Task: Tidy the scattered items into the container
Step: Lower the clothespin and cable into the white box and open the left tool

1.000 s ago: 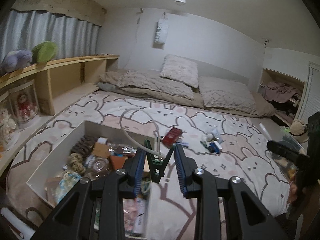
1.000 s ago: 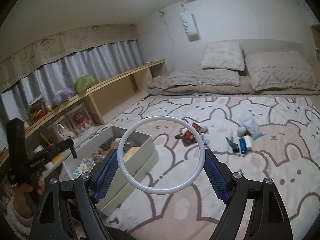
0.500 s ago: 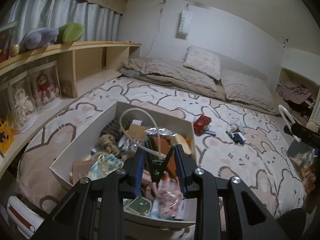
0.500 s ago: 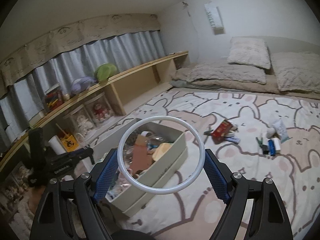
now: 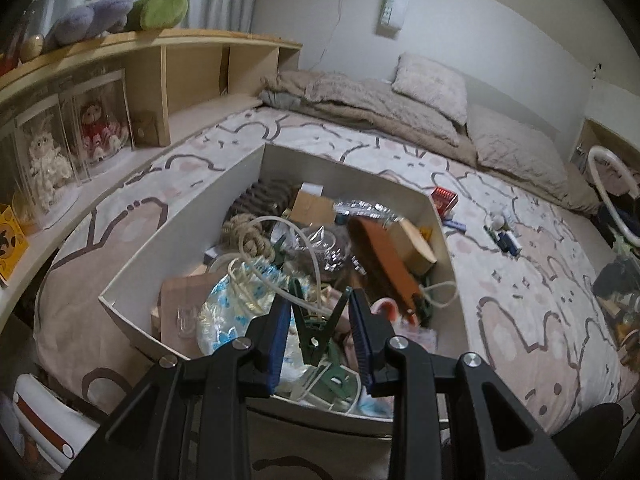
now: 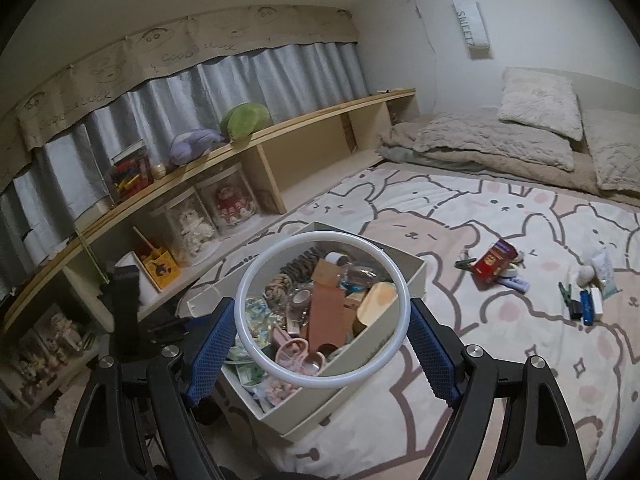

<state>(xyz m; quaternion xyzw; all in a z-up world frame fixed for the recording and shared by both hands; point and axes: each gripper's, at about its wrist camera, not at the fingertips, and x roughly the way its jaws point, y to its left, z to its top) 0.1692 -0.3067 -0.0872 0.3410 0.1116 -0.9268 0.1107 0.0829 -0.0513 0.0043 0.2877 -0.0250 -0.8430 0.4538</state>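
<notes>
Left gripper [image 5: 319, 334]: fingers narrow, clamped on a green clip [image 5: 314, 326]. The clip sits upright between the blue pads, its two prongs spread upward. A pale cord [image 5: 276, 276] runs through the clip's jaws and loops out toward 11 o'clock. Gripper and clip hang over the near end of the box [image 5: 132, 272].

Right gripper [image 6: 322, 320]: fingers wide, each blue pad pressed against the outer edge of a white ring [image 6: 256, 344]. The ring stands face-on to the camera and frames the box [image 6: 416, 276] beyond it; from this view its height above the box cannot be told.

Box: white, open-topped, resting on the rabbit-print blanket [image 6: 500, 360] and filled with mixed items.

Items loose on the blanket, right wrist view: a red packet [image 6: 493, 261] at 2 o'clock from the box, and a cluster of small blue, white and green objects [image 6: 584, 300] at 3 o'clock, well apart from the box.
</notes>
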